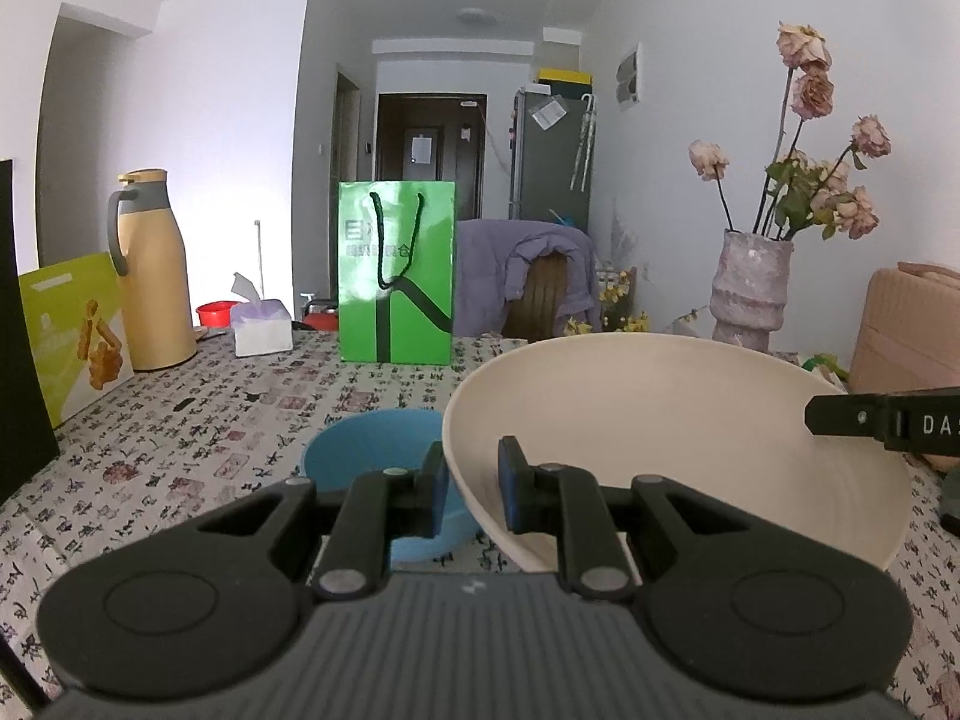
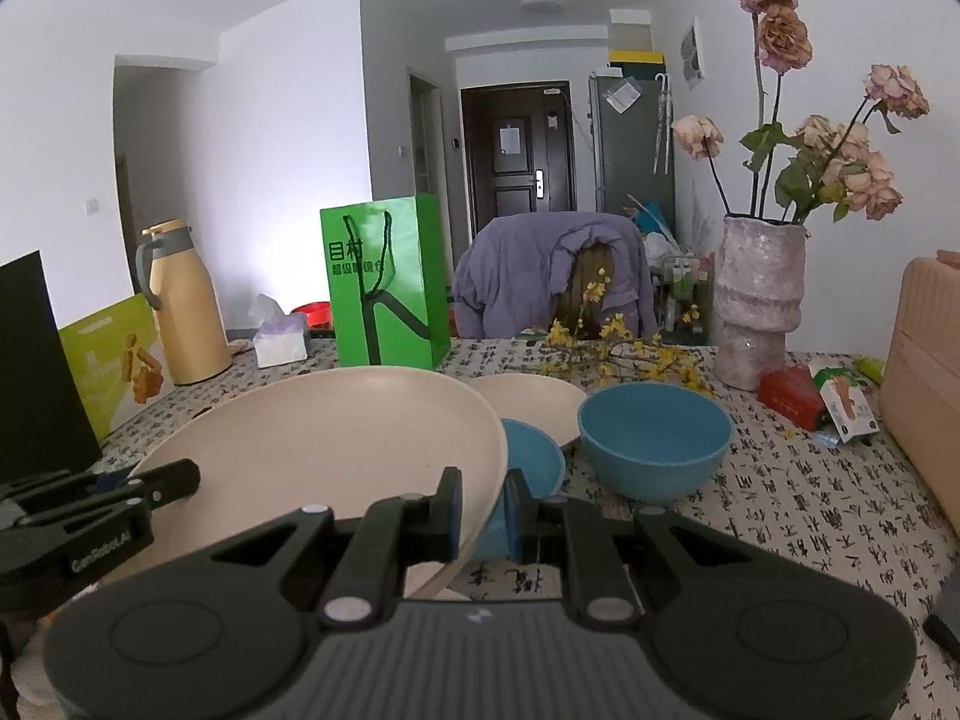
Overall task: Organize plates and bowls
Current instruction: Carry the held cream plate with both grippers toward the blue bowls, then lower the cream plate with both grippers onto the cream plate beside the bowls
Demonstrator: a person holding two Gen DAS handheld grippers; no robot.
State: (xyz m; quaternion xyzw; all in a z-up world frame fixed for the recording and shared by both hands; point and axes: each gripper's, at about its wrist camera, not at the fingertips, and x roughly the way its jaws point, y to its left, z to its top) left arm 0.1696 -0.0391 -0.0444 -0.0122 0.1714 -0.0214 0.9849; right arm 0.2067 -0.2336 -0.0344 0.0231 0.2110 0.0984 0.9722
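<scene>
A large cream plate (image 1: 672,432) is held above the table by both grippers. My left gripper (image 1: 471,486) is shut on its left rim. My right gripper (image 2: 483,510) is shut on its right rim; the plate also shows in the right wrist view (image 2: 324,450). The right gripper's tip (image 1: 864,420) reaches in from the right of the left wrist view. A small blue bowl (image 1: 366,456) sits on the table under the plate's edge, seen too in the right wrist view (image 2: 531,456). A larger blue bowl (image 2: 654,438) and a second cream plate (image 2: 534,402) lie beyond.
A green paper bag (image 2: 384,282), a tan thermos (image 2: 180,306), a tissue box (image 2: 279,345) and a snack box (image 2: 114,354) stand at the back left. A vase of dried roses (image 2: 759,306), small cartons (image 2: 816,402) and a pink case (image 2: 927,402) stand to the right.
</scene>
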